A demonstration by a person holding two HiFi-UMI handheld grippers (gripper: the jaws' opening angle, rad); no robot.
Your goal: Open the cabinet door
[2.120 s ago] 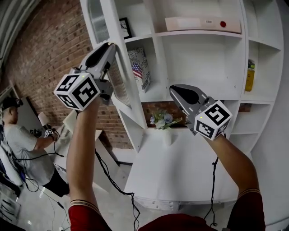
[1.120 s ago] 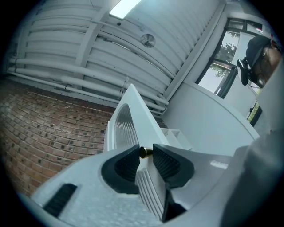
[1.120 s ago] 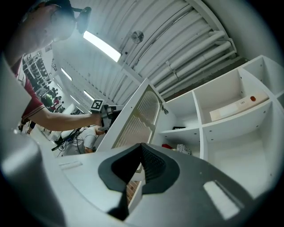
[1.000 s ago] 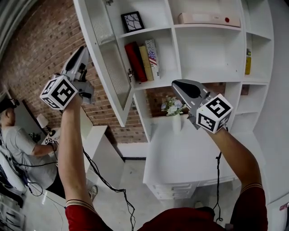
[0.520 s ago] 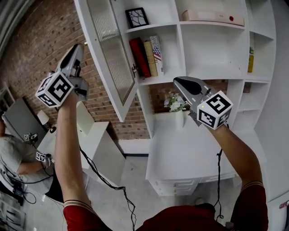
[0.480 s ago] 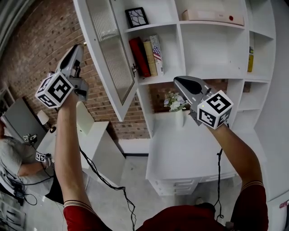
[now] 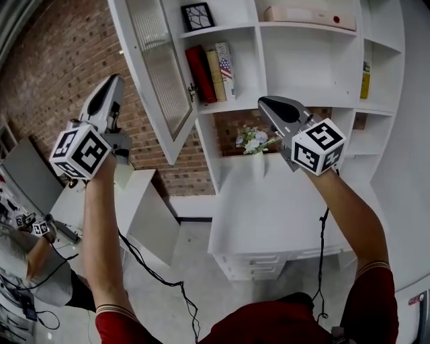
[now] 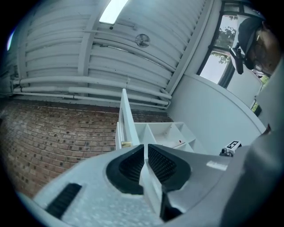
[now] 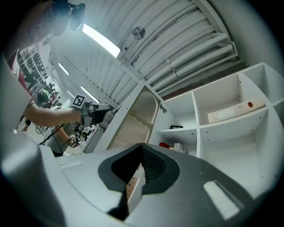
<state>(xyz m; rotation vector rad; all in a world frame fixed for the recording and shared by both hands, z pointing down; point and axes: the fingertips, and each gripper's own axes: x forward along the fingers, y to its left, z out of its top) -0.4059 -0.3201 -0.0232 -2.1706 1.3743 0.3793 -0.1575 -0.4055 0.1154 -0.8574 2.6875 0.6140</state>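
The white cabinet door (image 7: 161, 67) with ribbed glass stands swung out to the left of the shelf unit (image 7: 302, 25); its small latch (image 7: 193, 91) is at its free edge. My left gripper (image 7: 115, 79) hangs left of the door, apart from it. Its jaws are closing to a thin slit with nothing between them (image 8: 144, 148); the door's edge (image 8: 125, 115) rises beyond. My right gripper (image 7: 265, 102) is held up before the middle shelves, shut and empty (image 9: 141, 148), touching nothing. The door (image 9: 135, 119) also fills the left of the right gripper view.
Books (image 7: 205, 70), a framed picture (image 7: 198, 15), a pale box (image 7: 306, 15) and a yellow bottle (image 7: 365, 80) sit on the shelves. A flower vase (image 7: 252, 142) stands on the white desk (image 7: 289, 215). Brick wall (image 7: 60, 60) at left; a seated person (image 7: 27, 248) at lower left.
My left gripper has come down and drawn away from the door, which stays swung open. The right gripper has hardly moved.
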